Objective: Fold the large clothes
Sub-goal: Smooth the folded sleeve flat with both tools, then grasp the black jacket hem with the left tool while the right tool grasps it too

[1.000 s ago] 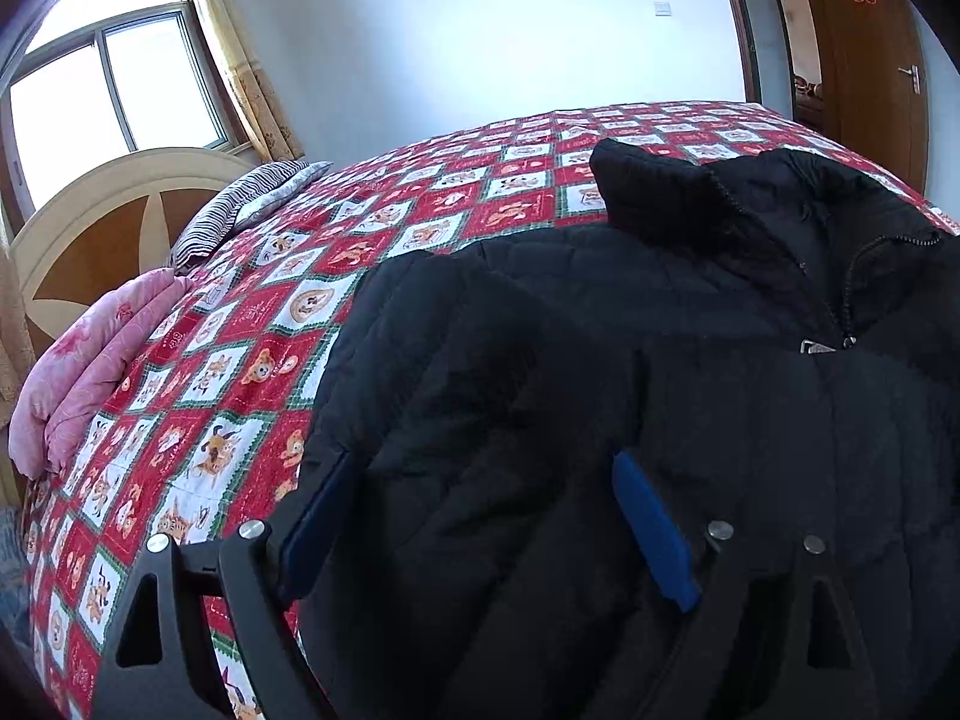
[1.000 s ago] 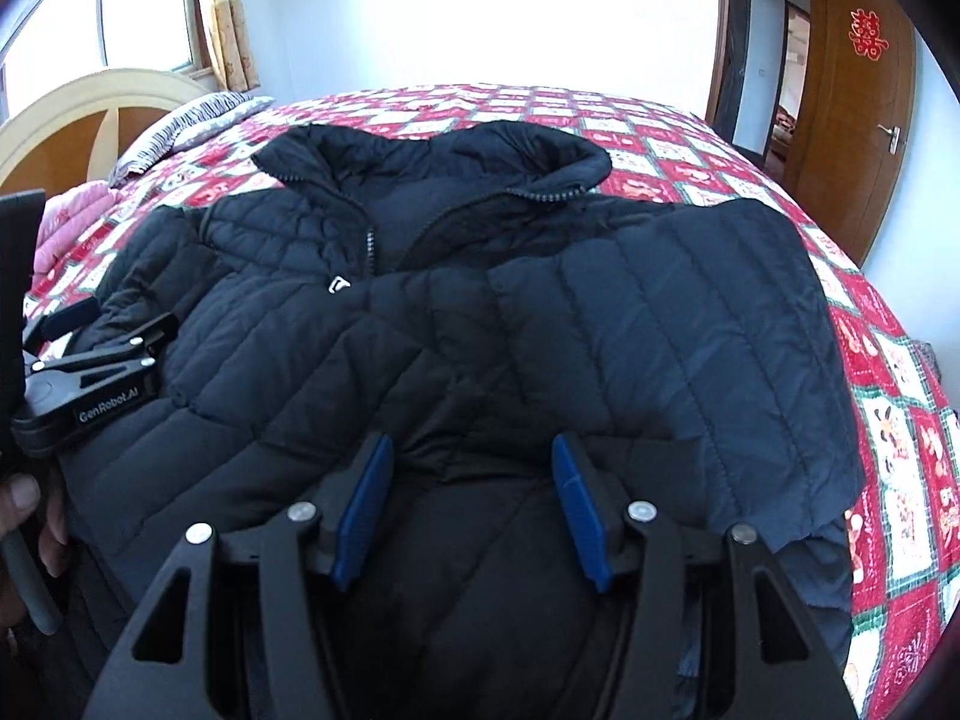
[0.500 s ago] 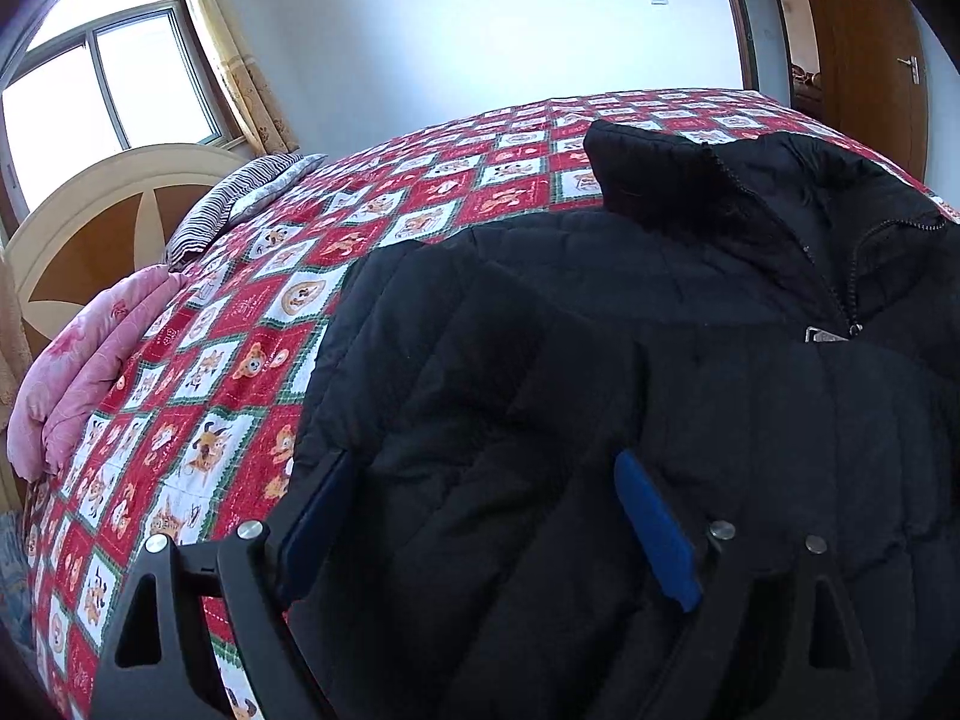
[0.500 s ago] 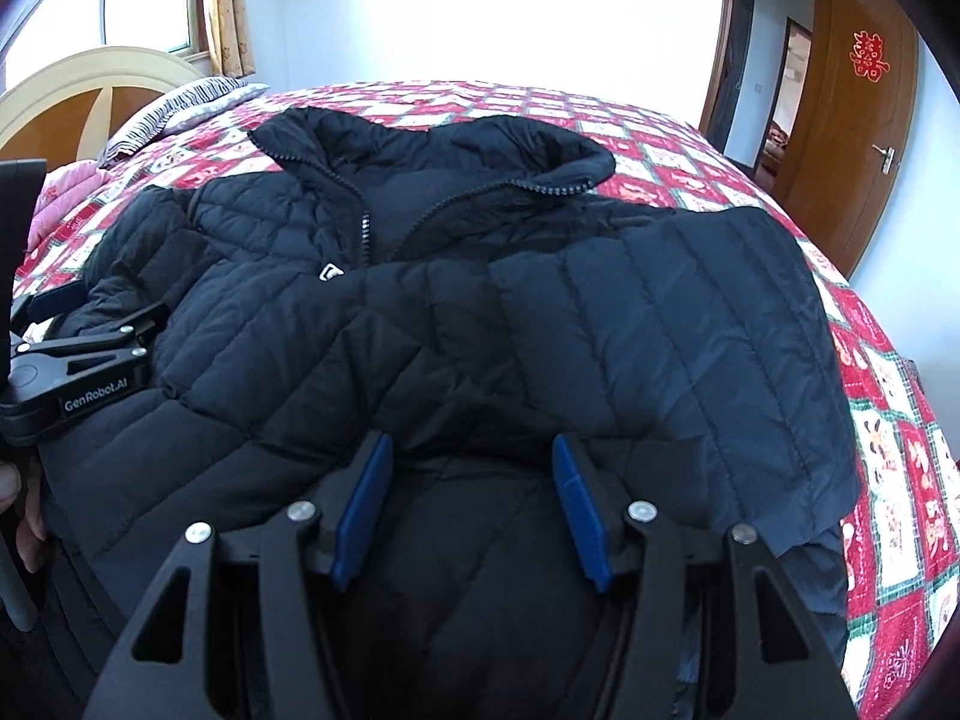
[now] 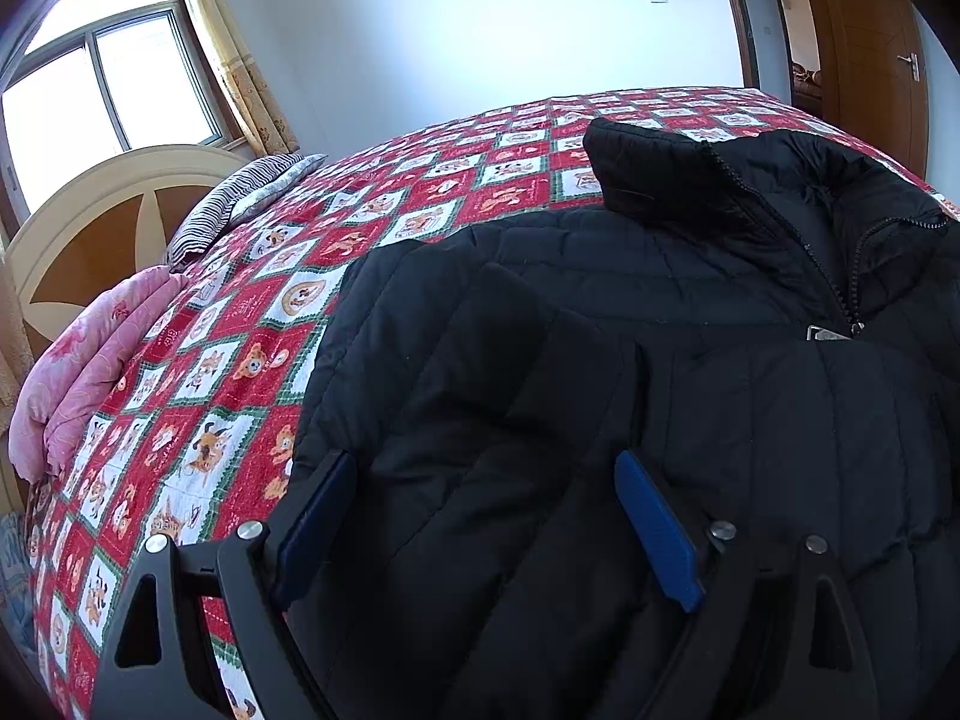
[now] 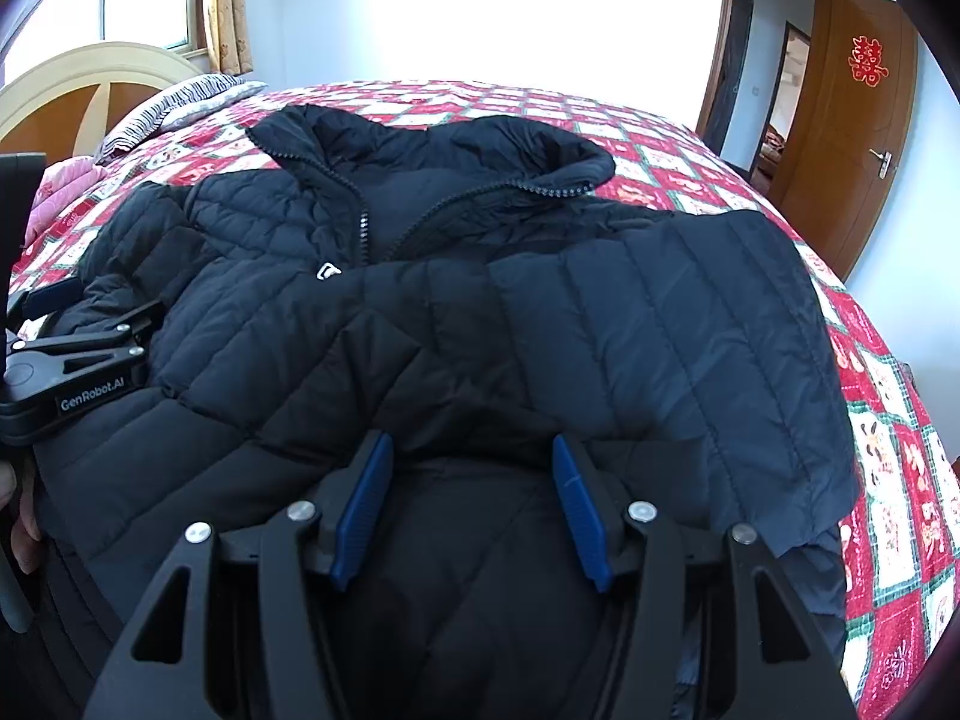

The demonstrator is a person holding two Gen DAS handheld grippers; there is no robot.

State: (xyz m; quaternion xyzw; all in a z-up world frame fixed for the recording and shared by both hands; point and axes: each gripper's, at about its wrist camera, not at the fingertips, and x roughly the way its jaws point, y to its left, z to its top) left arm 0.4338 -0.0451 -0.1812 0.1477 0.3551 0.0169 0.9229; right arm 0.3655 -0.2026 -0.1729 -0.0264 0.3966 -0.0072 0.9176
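A black quilted puffer jacket lies front up on the bed, collar far, both sleeves folded across the chest. It also fills the left wrist view. My left gripper is open, its blue pads straddling the jacket's left side near the bed cover. My right gripper is open, its pads on either side of a ridge of the jacket's lower front. The left gripper shows at the left edge of the right wrist view.
The bed has a red-and-white patterned quilt. A pink blanket, a striped pillow and a cream headboard are at the left. A wooden door stands at the right.
Both grippers have dropped lower and closer to the jacket. Their jaws stay open and the jacket has not moved.
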